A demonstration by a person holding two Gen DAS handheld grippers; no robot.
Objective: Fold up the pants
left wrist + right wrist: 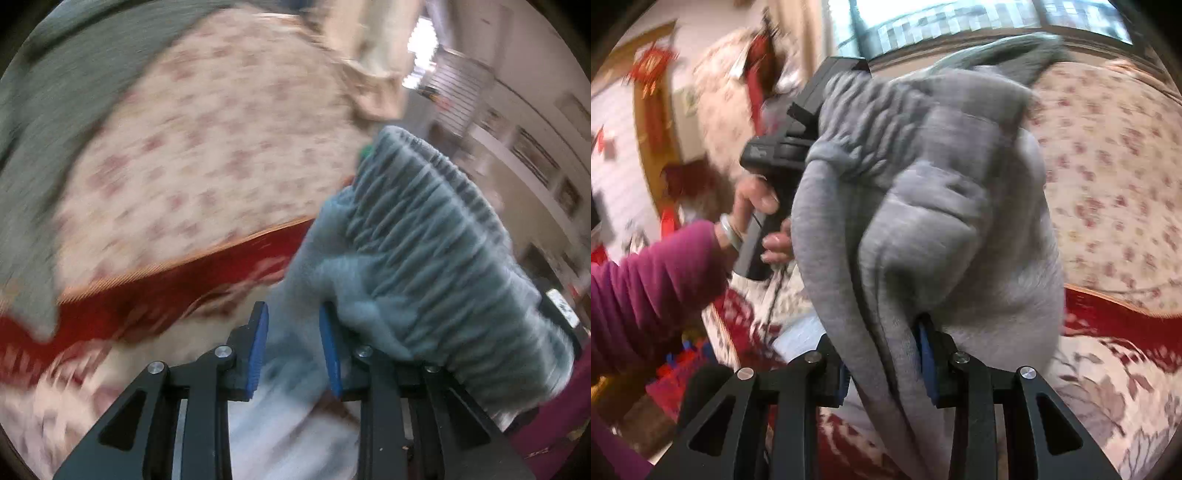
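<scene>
1. So, you had the grey pants (923,192) lifted off the sofa (1115,177), bunched up btw both tongs and hanging in front of the floral cushions.
2. Right gripper (886,354): clenched on a thick fold of pants. Cloth ran down btw the two blue pads (927,362) and filled the gap; the left pad was mostly hidden behind the fabric.
3. Left gripper (293,343): not so clear. In the left wrist view grey cloth sat btw the blue pads (258,347) and wrapped over the right-hand one, but a gap showed next to the left-hand pad, so I couldn't tell if it was really pinching or just had fabric draped through.
4. The ribbed waistband (436,236) was gathered over the right side of that gripper, puckered into tight ridges.
5. In the right wrist view your left hand (757,206) gripped the black handle (764,236), a pale bangle (729,230) on the wrist, magenta sleeve (650,288) behind it. The waistband end covered the front of that tool.
6. Below the cushions lay a red-and-cream patterned cover (1108,332). Both views were heavily blurred.
</scene>
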